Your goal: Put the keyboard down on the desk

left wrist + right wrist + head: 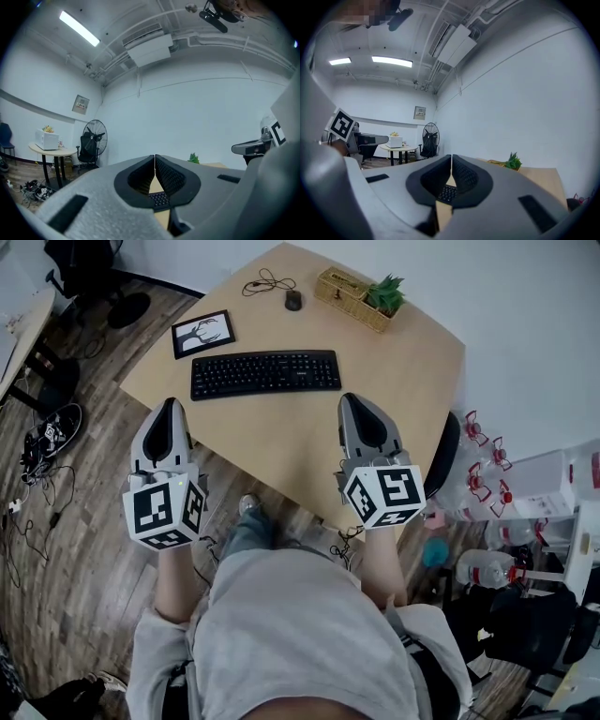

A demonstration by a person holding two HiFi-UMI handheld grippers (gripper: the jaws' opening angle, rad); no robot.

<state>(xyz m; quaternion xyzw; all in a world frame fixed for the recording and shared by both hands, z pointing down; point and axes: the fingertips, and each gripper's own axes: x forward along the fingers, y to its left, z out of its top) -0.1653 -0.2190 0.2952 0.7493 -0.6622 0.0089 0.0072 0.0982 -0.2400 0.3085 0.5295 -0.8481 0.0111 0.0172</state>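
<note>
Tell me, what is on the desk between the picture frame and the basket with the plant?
In the head view, a black mouse and a loose cable lie on the desk between the picture frame and the basket.

A keyboard [265,373] lies flat on a desk [281,442], near its middle. Behind the keyboard's left end lies a picture frame [202,334]. Farther back, a computer mouse [293,300] sits with a loose cable [267,282] just to its left and a basket [345,292] to its right. A potted plant [386,294] stands at the basket's right end. The left gripper [169,405] and right gripper [354,399] are in front of the keyboard, apart from it, one toward each end. On the floor, shoes [52,432] lie left of the desk and water bottles [483,568] right of it.
</note>
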